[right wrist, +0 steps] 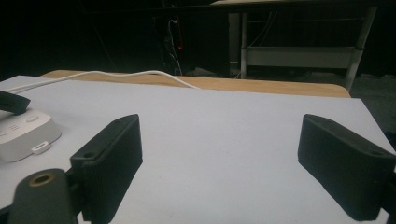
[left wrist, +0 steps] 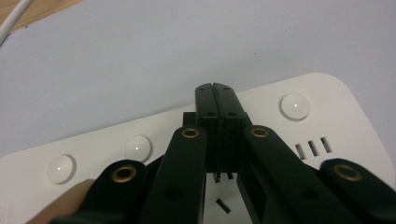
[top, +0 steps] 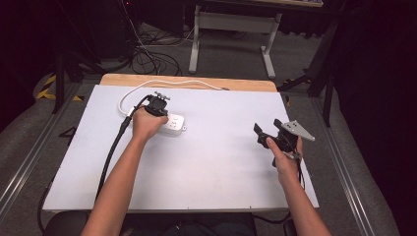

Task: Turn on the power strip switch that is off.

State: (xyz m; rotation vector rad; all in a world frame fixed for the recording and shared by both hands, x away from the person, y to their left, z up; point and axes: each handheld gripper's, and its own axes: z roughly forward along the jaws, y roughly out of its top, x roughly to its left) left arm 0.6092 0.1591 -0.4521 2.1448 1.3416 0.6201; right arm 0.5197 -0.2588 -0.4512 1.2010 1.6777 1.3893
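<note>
White table top (top: pixel 206 162) on a wooden bench, dark room behind. Near right: right gripper (top: pixel 265 136), jaws spread wide, nothing between them, held just above the surface. Farther left: left gripper (left wrist: pixel 215 100), jaws pressed together, tips over the white power strip (top: pixel 173 125). Beyond, the strip's white cord (top: pixel 162 82) loops along the far edge.

You see the matte white tabletop (top: pixel 221 162) evenly lit from overhead, with only soft shadows, while the surrounding room falls to near black. In the left gripper view, small glare spots sit on the glossy white plastic power strip (left wrist: pixel 327 107). Both gripper views look grainy and soft.
</note>
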